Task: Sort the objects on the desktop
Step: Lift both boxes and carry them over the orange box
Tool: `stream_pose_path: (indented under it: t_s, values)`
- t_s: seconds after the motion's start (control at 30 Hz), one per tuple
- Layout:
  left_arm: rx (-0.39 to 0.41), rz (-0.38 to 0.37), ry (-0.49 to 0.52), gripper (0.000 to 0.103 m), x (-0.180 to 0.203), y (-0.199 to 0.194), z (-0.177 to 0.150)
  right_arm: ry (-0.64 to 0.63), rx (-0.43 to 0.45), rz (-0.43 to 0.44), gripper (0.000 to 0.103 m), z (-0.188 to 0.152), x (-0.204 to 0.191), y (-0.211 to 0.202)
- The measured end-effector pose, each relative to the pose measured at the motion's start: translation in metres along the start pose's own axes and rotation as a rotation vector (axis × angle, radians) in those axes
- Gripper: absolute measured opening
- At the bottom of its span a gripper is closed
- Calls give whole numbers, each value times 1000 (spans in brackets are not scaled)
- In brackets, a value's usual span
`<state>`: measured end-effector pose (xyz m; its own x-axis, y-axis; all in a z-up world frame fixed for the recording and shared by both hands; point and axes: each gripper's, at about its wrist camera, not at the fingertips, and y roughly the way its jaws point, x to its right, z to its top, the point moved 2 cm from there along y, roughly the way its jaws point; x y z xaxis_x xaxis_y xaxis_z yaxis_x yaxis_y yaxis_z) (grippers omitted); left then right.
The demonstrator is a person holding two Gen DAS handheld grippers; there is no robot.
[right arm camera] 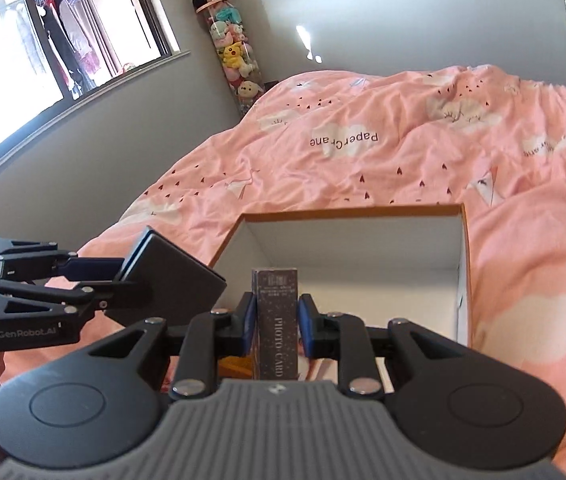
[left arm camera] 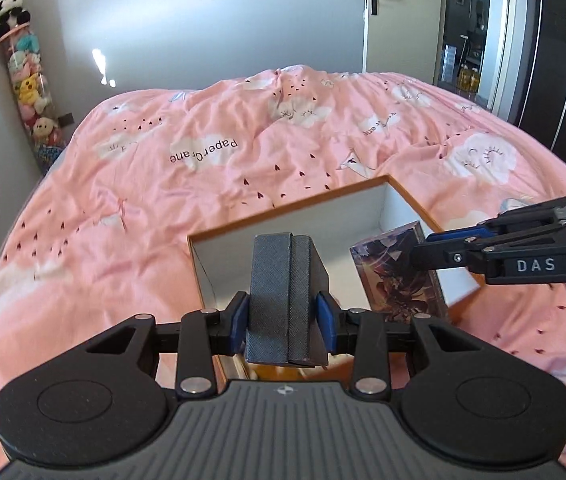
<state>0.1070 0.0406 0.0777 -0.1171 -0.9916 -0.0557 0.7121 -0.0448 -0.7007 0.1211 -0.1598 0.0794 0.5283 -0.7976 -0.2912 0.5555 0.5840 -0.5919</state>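
the left gripper (left arm camera: 283, 322) is grasping a dark grey textured case (left arm camera: 287, 292), its blue pads pressing on both long sides, and is holding it in the air over the near left part of an open box (left arm camera: 291, 206). in the right wrist view the same case (right arm camera: 171, 280) is showing as a flat dark slab tilted beside the box's left wall, clear of the bedding.

the right gripper (right arm camera: 273, 330) is clenching its jaws on a slim upright box lettered "photo card" (right arm camera: 275, 320), with the narrow spine facing the camera. in the left wrist view this photo card box (left arm camera: 397, 276) is showing a glossy illustrated face and is hanging over the right half of the open box, with the right gripper (left arm camera: 423, 252) reaching in from the right edge.

the open box has white inner walls and an orange-brown rim (right arm camera: 355, 212), and it is sitting on a bed covered by a pink duvet (left arm camera: 163, 184) printed with white clouds. its visible interior is looking bare; the floor of the box nearest the grippers is hidden behind them, so i cannot tell what is lying there.
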Motion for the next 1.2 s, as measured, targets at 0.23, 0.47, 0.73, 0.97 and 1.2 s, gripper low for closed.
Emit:
stream_pose_path:
  t_s: [0.23, 0.47, 0.73, 0.97, 1.2]
  values:
    - [-49, 6, -17, 42, -24, 59, 25, -62, -19, -79, 24, 23, 13, 41]
    - [-132, 22, 171, 42, -23, 117, 33, -154, -82, -75, 24, 35, 24, 85]
    - [-185, -5, 384, 42, -15, 158, 32, -329, -148, -74, 24, 38, 29, 126]
    - [-245, -23, 549, 42, -12, 181, 26, -506, -202, -20, 24, 31, 22, 152]
    - [-286, -41, 702, 42, -9, 196, 24, -719, -251, 38, 24, 23, 6, 175]
